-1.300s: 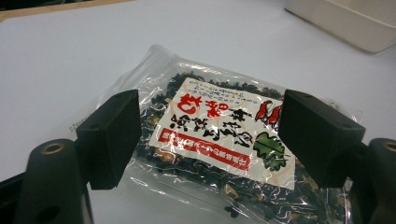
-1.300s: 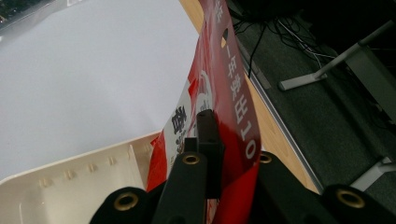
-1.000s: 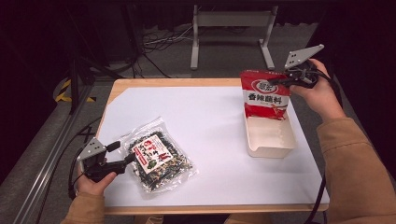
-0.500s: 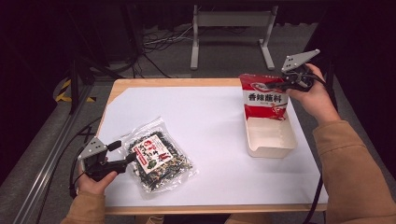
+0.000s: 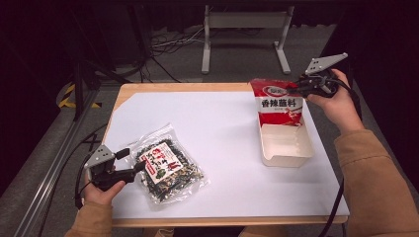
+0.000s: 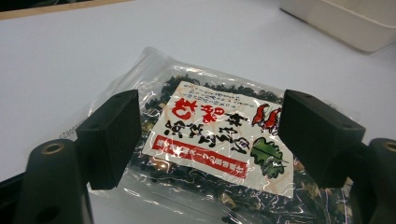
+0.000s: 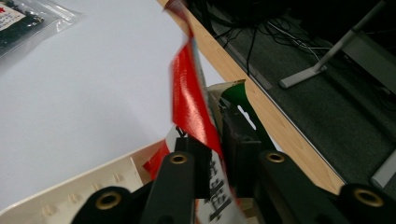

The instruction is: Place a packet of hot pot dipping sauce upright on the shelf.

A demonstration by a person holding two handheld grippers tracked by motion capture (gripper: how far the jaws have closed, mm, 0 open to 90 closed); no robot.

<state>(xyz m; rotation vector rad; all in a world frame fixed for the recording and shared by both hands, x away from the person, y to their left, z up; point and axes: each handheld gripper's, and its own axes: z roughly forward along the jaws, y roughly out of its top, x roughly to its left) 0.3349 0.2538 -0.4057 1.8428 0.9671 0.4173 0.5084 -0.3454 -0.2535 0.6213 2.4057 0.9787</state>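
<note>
Red seasoning packet (image 5: 277,104) is the thing you are carrying: it stands upright at the far end of the cream tray (image 5: 286,147) on the right side of the table (image 5: 232,128), its lower edge down inside the tray. Your right hand-held gripper (image 5: 295,87) is clenched on its top right corner; in the right gripper view the red film (image 7: 192,109) runs up between the two black jaws, which are pressed close on it.

Treat the packet as light, thin and floppy. Held by one corner, it will likely swing and fold, and the glossy film may slip, so keep the pinch firm and on the flat sealed edge, not the filled middle.

Your left hand-held gripper (image 5: 129,168) sits at the near left of the table with its jaws spread wide and nothing between them, just beside the clear bag of dark dried mix (image 5: 168,170) lying flat there. In the left gripper view the white and red label (image 6: 224,135) lies between the two open jaws.

That bag looks soft, crinkly and slick, and its contents probably crush easily. I would take it by the clear border at its edge, where the film is flat and empty.
</note>
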